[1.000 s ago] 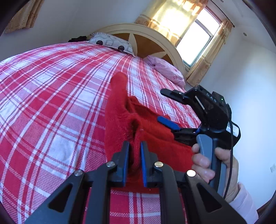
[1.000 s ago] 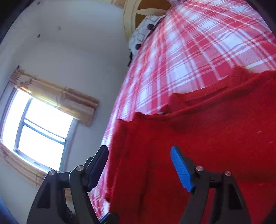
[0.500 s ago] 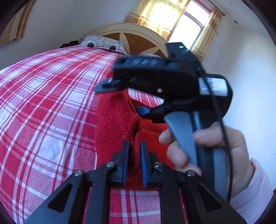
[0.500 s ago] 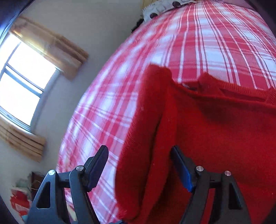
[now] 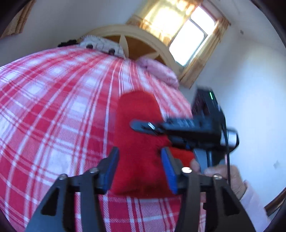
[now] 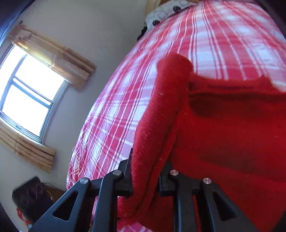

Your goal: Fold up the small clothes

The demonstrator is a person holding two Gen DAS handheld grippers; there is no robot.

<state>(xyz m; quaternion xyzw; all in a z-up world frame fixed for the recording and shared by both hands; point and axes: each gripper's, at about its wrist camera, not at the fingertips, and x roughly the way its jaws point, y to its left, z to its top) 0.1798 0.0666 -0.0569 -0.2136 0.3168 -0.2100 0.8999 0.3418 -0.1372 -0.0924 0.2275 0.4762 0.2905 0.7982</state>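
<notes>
- Your left gripper [image 5: 140, 166] stands wide apart, its blue pads either side of the red sweater [image 5: 138, 142] without gripping it.
- Your right gripper [image 6: 145, 175] pinches the sweater's folded edge, which runs ahead from its fingers.
- The sweater lies on the checked bedspread [image 5: 53, 110].

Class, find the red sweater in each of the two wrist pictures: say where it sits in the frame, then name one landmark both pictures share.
Left wrist view: the red sweater sits centre to lower centre, between the open left gripper fingers.
Right wrist view: the red sweater fills the right and lower half; a fold runs between the right gripper fingers.
Shared landmark: the spotted pillow at the head of the plaid bed.
</notes>
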